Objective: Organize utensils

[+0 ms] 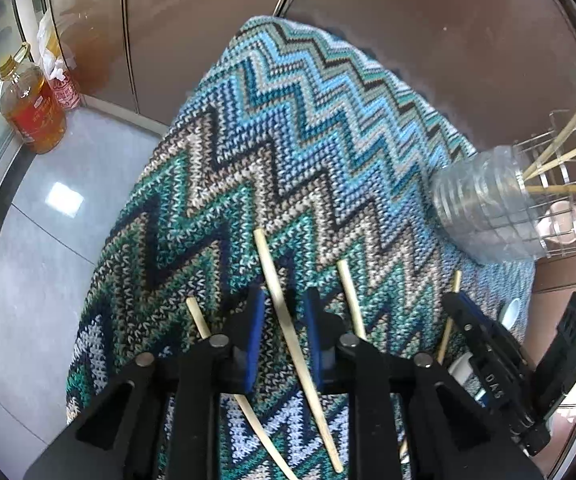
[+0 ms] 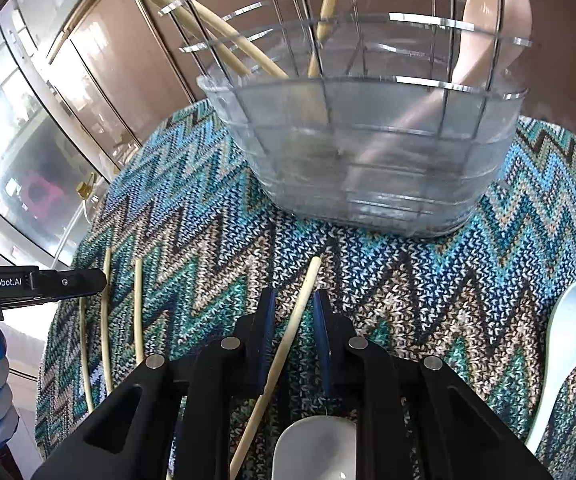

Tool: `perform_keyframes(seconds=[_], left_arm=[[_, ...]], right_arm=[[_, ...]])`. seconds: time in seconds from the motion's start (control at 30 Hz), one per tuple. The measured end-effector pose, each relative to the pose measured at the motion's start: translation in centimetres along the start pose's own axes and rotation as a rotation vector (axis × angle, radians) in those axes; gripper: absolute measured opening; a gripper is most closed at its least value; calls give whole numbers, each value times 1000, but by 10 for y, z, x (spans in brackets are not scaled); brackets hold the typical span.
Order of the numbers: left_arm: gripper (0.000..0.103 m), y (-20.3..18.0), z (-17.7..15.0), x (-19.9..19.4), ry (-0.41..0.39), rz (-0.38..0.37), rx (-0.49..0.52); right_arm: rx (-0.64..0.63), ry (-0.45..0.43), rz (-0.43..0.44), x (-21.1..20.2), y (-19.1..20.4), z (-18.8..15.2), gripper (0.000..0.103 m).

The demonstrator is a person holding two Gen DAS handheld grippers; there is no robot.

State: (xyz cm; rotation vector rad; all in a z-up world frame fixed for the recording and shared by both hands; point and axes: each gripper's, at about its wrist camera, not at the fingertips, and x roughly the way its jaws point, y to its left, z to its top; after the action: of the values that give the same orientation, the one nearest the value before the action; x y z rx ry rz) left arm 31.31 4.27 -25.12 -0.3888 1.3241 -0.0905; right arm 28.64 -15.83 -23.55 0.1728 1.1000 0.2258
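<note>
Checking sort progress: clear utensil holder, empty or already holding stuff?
Not empty. The clear utensil holder already holds several chopsticks leaning out over its rim, plus a pale spoon.

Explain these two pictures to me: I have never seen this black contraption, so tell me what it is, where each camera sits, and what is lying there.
No machine arm here: a person holds a two-finger tool in each hand, with a camera on each looking along its fingers. One picture comes from the left tool, the other from the right tool. Each straddles a pale chopstick, and, on a zigzag knitted mat. The pads look close, but a firm grip is not certain. More chopsticks and two white spoons, and, lie around. A clear utensil holder already holds some chopsticks.
</note>
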Motion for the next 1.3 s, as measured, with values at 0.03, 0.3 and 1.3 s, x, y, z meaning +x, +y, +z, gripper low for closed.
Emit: perform_keyframes(seconds=[0.03,0.3,1.3], left_arm=[[16,1,1,4,11,8,-2],[13,-2,6,11,33,29,-1],[8,-24,-51,-82,-313,28,91]], right_arm=[[5,1,-1,1,0,0,17],[38,3,2,4,-5,2,15],[-25,-347,100,-111,15,-43,6]])
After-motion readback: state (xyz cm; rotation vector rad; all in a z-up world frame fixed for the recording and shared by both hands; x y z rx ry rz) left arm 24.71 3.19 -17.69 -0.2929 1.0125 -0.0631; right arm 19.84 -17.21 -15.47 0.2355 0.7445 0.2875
